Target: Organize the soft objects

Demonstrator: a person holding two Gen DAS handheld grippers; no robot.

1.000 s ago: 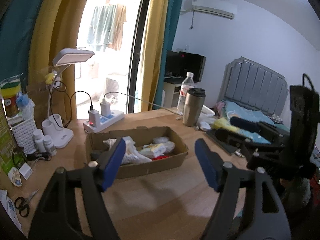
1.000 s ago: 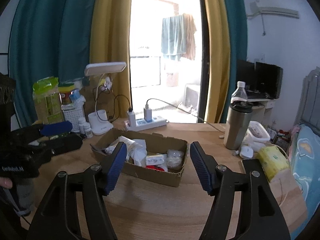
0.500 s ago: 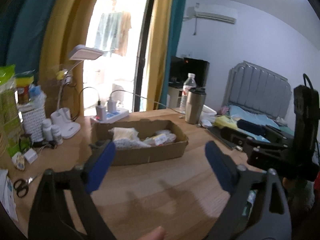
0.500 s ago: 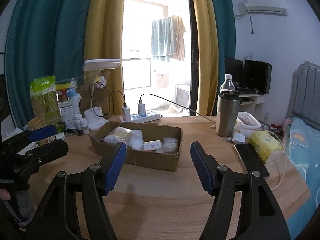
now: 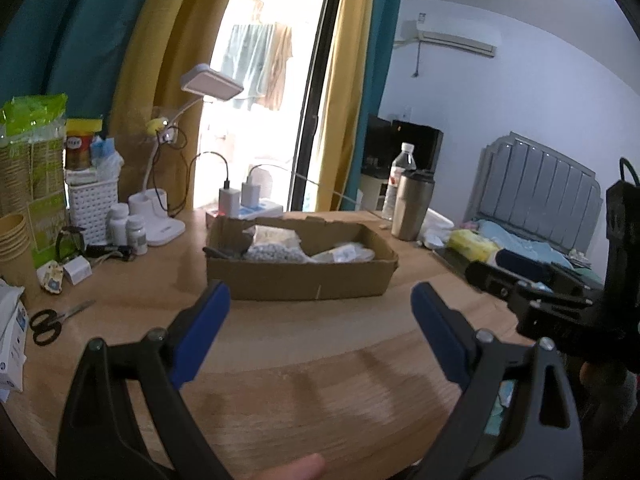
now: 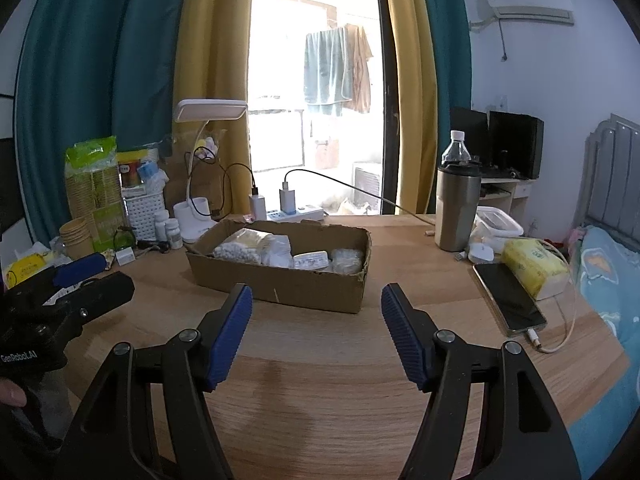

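A shallow cardboard box [image 5: 304, 280] [image 6: 280, 286] stands on the wooden table and holds several soft packets: a bag of white pellets [image 6: 236, 254], a white pouch [image 6: 276, 254], a flat white pack [image 6: 310, 260] and a clear bag [image 6: 348, 260]. My left gripper [image 5: 320, 308] is open and empty, above the table in front of the box. My right gripper [image 6: 316, 308] is open and empty, also in front of the box. Each gripper shows in the other's view: the right one [image 5: 532, 276] and the left one [image 6: 84, 280].
A desk lamp [image 6: 200, 208], power strip [image 6: 288, 212], pill bottles [image 5: 128, 228], white basket [image 5: 92, 208], paper cups [image 6: 76, 236] and scissors [image 5: 52, 320] stand left. A steel tumbler [image 6: 458, 208], water bottle [image 6: 454, 152], yellow tissue pack [image 6: 534, 266] and phone [image 6: 508, 300] are right. A bed [image 6: 608, 280] lies beyond.
Both grippers have drawn back from the box and stay open. The left view has swung left and lower, showing more of the table's left side clutter.
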